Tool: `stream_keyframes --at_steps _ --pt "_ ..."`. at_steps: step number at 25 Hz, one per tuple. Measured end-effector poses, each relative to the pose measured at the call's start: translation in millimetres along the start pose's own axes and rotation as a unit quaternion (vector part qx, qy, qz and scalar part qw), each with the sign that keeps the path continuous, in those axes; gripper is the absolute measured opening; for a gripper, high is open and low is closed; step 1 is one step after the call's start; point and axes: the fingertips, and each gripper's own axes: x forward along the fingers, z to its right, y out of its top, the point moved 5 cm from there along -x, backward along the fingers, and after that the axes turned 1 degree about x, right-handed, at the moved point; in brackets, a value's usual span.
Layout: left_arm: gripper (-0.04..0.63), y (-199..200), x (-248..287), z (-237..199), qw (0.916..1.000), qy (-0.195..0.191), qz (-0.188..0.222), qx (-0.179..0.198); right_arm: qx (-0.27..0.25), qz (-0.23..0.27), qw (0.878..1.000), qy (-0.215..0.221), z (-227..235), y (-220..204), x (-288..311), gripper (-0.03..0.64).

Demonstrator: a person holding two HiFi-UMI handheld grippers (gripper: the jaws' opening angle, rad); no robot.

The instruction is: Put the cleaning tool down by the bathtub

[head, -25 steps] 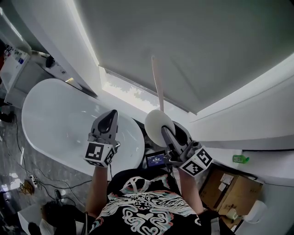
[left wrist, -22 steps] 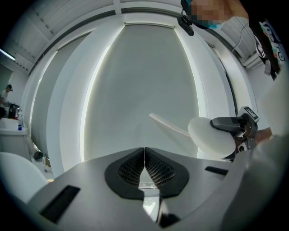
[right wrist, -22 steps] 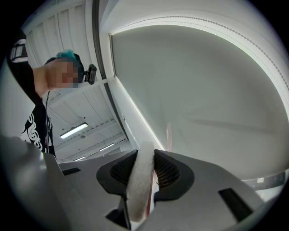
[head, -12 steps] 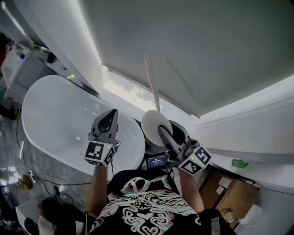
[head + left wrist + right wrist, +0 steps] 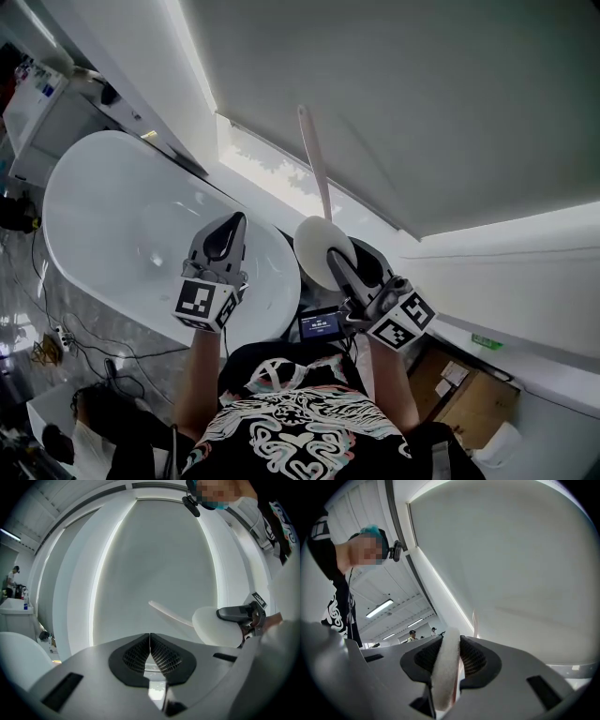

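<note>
Over the last second the cleaning tool (image 5: 310,246) had drifted slightly left at frame centre, its handle leaning upper left, right of the bathtub (image 5: 103,225). The right gripper (image 5: 330,255), forearm raised, pinched its white pad. The left gripper (image 5: 228,230), jaws together and empty, pointed alongside.

We see a bathroom set up inside a big hall: a bathtub (image 5: 122,225), floor cables (image 5: 42,349), cardboard boxes (image 5: 473,398), strip lights (image 5: 378,608).

White round-padded cleaning tool (image 5: 316,249), long pale handle, held in the air beside oval white bathtub (image 5: 103,216)
</note>
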Motion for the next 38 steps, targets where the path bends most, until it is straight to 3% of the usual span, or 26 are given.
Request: stream_keyframes --at_steps 15,21,38 --pt "0.017 -57 45 -37 0.9981 0.023 -0.049 -0.029 0.01 -0.077 0.997 0.007 61 -45 48 0.13" --pt "0.017 -76 63 -53 0.9972 0.029 -0.065 -0.021 0.003 -0.099 0.995 0.003 88 -60 64 0.13" --pt "0.017 -158 105 -80 0.99 0.05 -0.117 -0.06 0.005 -0.189 0.982 0.025 166 -130 102 0.129"
